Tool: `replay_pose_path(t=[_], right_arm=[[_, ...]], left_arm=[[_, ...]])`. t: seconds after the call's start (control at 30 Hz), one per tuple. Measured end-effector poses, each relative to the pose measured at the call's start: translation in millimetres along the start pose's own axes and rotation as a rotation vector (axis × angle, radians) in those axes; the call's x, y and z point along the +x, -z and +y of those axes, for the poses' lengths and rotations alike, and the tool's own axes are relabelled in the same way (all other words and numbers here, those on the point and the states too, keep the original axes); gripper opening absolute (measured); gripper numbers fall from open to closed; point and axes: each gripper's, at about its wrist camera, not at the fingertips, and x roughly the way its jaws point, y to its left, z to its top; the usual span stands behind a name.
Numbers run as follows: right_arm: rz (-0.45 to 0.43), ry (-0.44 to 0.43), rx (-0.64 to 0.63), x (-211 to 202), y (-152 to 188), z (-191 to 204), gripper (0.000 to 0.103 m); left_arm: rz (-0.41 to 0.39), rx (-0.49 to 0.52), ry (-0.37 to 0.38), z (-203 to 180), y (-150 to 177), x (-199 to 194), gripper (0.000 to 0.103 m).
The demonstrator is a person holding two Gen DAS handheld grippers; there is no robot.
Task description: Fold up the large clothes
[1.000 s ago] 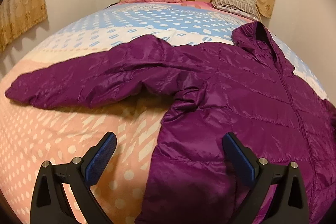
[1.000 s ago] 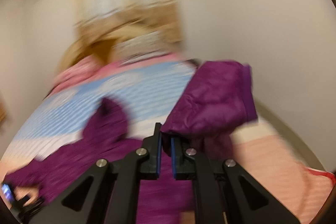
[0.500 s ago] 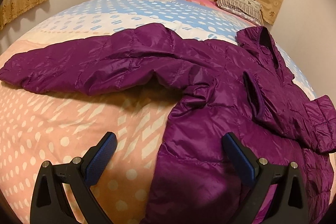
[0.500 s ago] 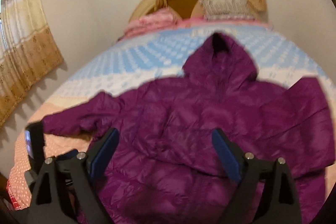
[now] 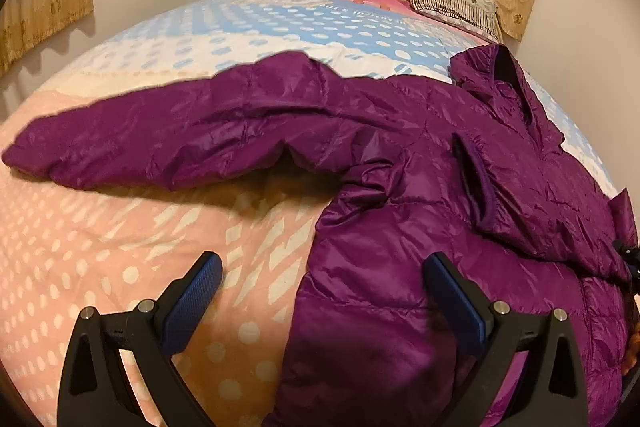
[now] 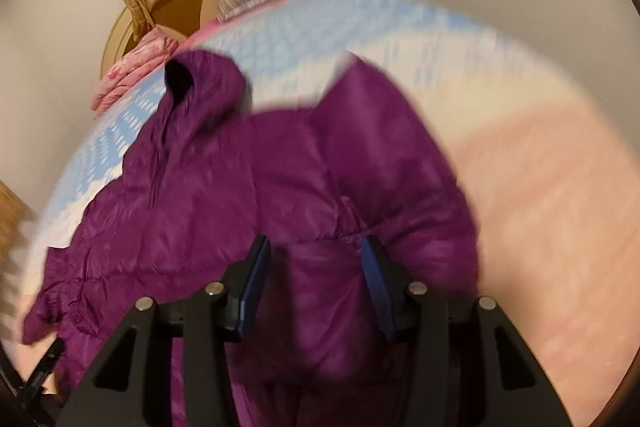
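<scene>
Purple quilted jacket lies front-up on the patterned bedspread, hood toward the headboard. One sleeve is already folded across the chest; the other sleeve extends flat to the side. My left gripper hovers wide open over the hem edge, holding nothing. My right gripper has just been closing to a half-open gap above the folded side, pads clear of the fabric. Step in hand: sleeve folding. I judge the next move requires the left gripper to reach the outstretched cuff, pinch it, and carry it across the chest.
</scene>
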Motion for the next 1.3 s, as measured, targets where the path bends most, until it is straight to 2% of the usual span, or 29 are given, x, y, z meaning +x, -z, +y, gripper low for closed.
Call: replay_pose_path(t=[0.1,0.17,0.23,0.3,0.37,0.43,0.5,0.53,0.63,0.73,0.87,0.93,0.97,1.03,1.1,1.13,1.17,1.2,1.27,1.3], right_arm=[[0.005,0.022,-0.071,-2.1,4.1,16.6,0.053],[-0.012,-0.001,-0.072,-15.9,-3.0,19.3,0.053],[-0.118,-0.038,-0.069,-48.7,-13.2,16.9,0.053],[-0.190,-0.002,-0.091,-62.1,-29.1,20.2,0.053],[-0.218,0.036,-0.092,-65.5,-44.6,17.9,0.053],[-0.177,0.071,-0.115,-47.4,-54.7,18.6,0.051],[-0.105,0.118,-0.145,-14.2,-60.6,14.2,0.044],[-0.073,0.137,-0.146,1.6,-61.1,8.9,0.036],[-0.032,0.211,-0.091,19.3,-50.4,-24.0,0.035],[-0.030,0.223,-0.102,25.5,-43.5,-30.4,0.037],[-0.023,0.227,-0.113,26.7,-45.2,-29.3,0.040],[-0.029,0.254,-0.103,14.5,-47.5,-24.5,0.040],[-0.062,0.259,-0.102,3.4,-46.9,-19.5,0.045],[-0.113,0.233,-0.127,-19.5,-41.4,-1.5,0.048],[-0.119,0.158,-0.167,-37.7,-31.1,20.8,0.057],[-0.123,0.123,-0.180,-44.3,-24.3,30.7,0.068],[-0.121,0.102,-0.192,-46.6,-19.5,37.7,0.079],[-0.117,0.082,-0.207,-46.9,-13.4,45.2,0.083],[-0.103,0.060,-0.241,-38.6,-0.7,57.0,0.086],[-0.092,0.072,-0.266,-29.9,5.7,61.1,0.086]], left_arm=[[-0.026,0.094,-0.005,-15.9,-9.7,-15.0,0.101],[-0.054,0.123,0.014,-27.7,-21.5,-28.3,0.101],[-0.083,0.141,0.040,-43.4,-37.6,-36.9,0.101],[-0.098,0.151,0.049,-62.1,-53.7,-35.6,0.101],[-0.123,0.166,0.047,-81.8,-64.9,-29.7,0.101],[-0.124,0.180,0.004,-104.1,-71.6,-13.6,0.101],[-0.110,0.194,-0.046,-119.4,-70.7,5.4,0.101],[-0.102,0.202,-0.084,-123.3,-68.9,15.1,0.101],[-0.038,0.213,-0.171,-123.6,-55.0,45.2,0.101],[0.014,0.199,-0.184,-116.5,-43.6,66.2,0.101],[0.015,0.198,-0.175,-115.8,-45.5,68.6,0.101],[0.012,0.180,-0.115,-110.8,-48.2,60.0,0.101],[-0.002,0.159,-0.081,-106.3,-51.2,52.7,0.101],[-0.066,0.103,-0.023,-86.4,-57.6,25.9,0.101],[-0.109,0.053,0.025,-61.7,-63.3,2.5,0.101],[-0.131,0.018,0.041,-44.6,-65.4,-9.7,0.101],[-0.147,-0.026,0.050,-25.6,-67.8,-20.5,0.101],[-0.160,-0.084,0.056,-0.2,-69.4,-30.9,0.101],[-0.196,-0.210,0.039,49.3,-68.1,-50.4,0.101],[-0.229,-0.301,0.001,85.8,-66.0,-62.7,0.101]])
